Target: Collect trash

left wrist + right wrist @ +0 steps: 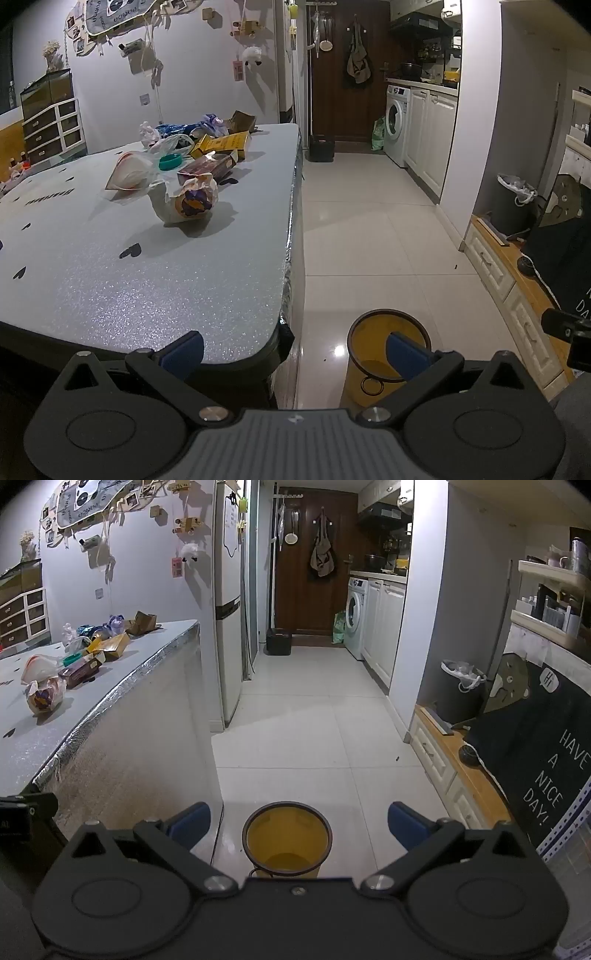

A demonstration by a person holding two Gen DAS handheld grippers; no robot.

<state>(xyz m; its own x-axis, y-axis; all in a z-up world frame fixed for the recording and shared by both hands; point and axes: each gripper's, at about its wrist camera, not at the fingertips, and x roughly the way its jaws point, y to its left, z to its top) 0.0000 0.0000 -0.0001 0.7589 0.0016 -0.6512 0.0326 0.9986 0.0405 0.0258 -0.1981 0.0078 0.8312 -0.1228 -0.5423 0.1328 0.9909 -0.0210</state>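
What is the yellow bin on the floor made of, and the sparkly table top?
The yellow bin looks like smooth plastic with a dark rim, perhaps metal. The table top seems covered in a glittery grey sheet, likely foam or vinyl; its edge shows crinkled silver foil.

Dim indoor light with a cool bluish cast, both views sharp in the centre. Strong fisheye bending and black vignette at corners. Lamp glare spots the glossy white floor tiles; crumpled wrappers throw soft shadows on the sparkly grey tabletop.

Left tongs wide open, nothing btwn blue pads. Grey glittery counter w/ crumpled wrappers, yellow cardboard boxes. Round yellow bin on white tiled floor beside counter.
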